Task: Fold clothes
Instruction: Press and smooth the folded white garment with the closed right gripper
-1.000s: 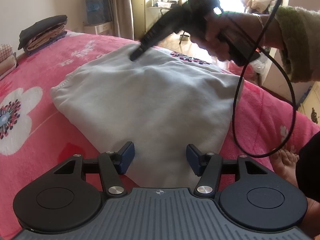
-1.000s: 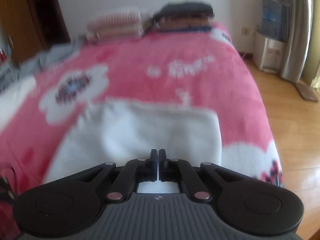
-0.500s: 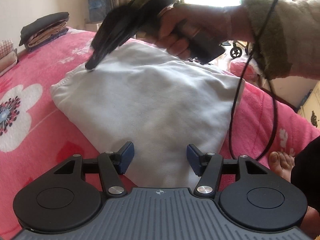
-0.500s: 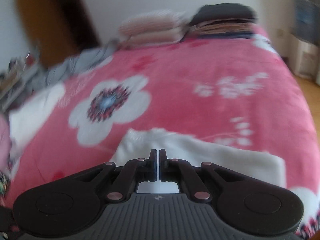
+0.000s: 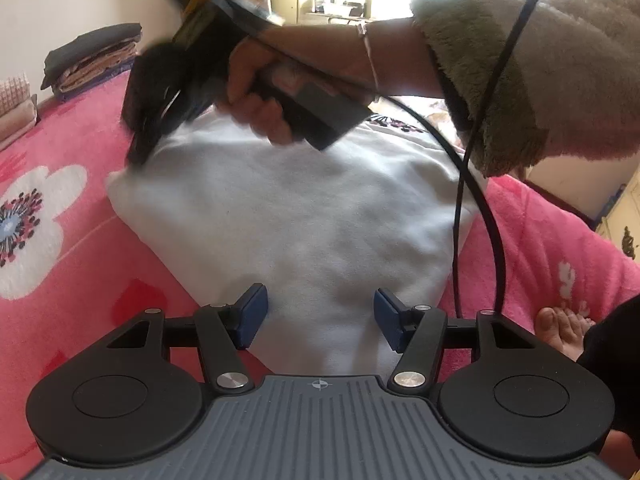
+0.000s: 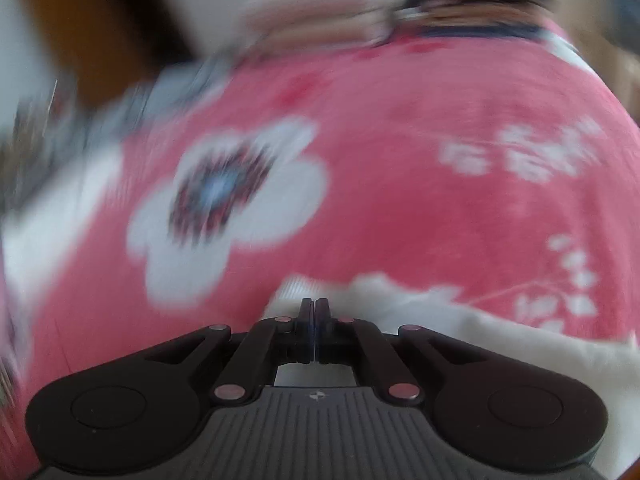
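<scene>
A folded white garment (image 5: 304, 216) lies on a bed covered by a pink flowered blanket (image 5: 72, 240), near the bed's edge closest to the person, whose bare foot (image 5: 560, 328) shows beside it. The left gripper (image 5: 320, 318) hangs over the garment's near edge with its blue pads spread and nothing between them. The right gripper (image 6: 315, 320), held in a hand (image 5: 260, 92) with a fleece sleeve, has its fingers pressed together and empty, the tips over the garment's far corner; whether they touch the cloth cannot be told through the blur. A black cable (image 5: 480, 184) trails across the garment's right side.

The cloth looks like soft, thick fleece or cotton knit: light, limp and not fragile, likely to sag and unfold if lifted by one point. It should grip well between rubber pads. The soundest hold is probably a pinch through all the layers at a corner or along a folded edge, with both grippers on matching corners. A stack of folded clothes (image 5: 92, 60) sits at the bed's far end.
</scene>
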